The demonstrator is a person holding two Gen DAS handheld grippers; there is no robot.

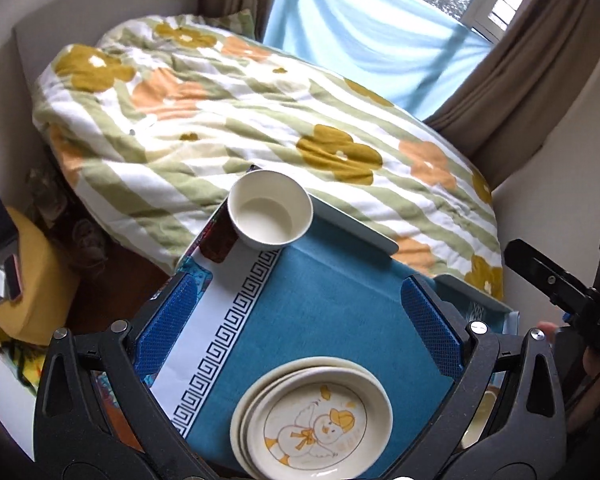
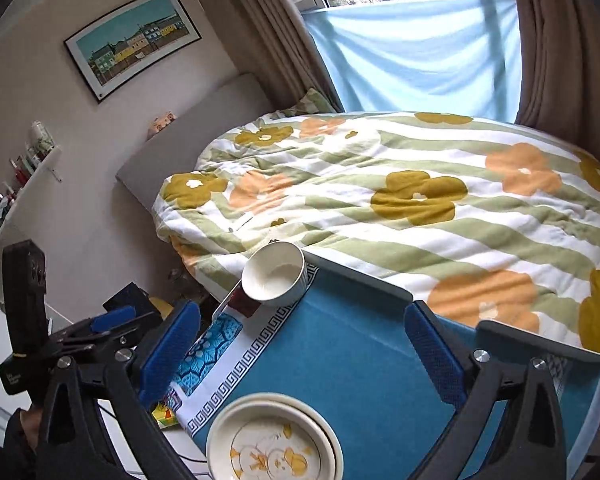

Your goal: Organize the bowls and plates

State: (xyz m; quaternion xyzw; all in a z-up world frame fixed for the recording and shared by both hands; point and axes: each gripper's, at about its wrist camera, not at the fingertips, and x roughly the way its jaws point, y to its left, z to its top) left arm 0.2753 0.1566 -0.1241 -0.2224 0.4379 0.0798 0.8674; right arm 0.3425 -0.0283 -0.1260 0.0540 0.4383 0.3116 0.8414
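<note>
A stack of cream plates (image 1: 311, 416) with a duck drawing on the top one lies on the blue cloth, at the near edge in both views (image 2: 274, 440). A white bowl (image 1: 270, 210) stands empty at the far left corner of the cloth (image 2: 275, 273). My left gripper (image 1: 300, 324) hangs open above the cloth, its blue pads wide apart with nothing between them. My right gripper (image 2: 300, 352) is open too, over the cloth beyond the plates. The right gripper's black body (image 1: 555, 284) shows at the right edge of the left wrist view.
The small table (image 1: 355, 226) with the blue cloth (image 2: 351, 360) stands against a bed with a flowered quilt (image 2: 399, 200). A yellow cushion (image 1: 36, 280) lies on the floor at the left. A wall shelf with bottles (image 2: 24, 176) and a framed picture (image 2: 134, 42) are on the left wall.
</note>
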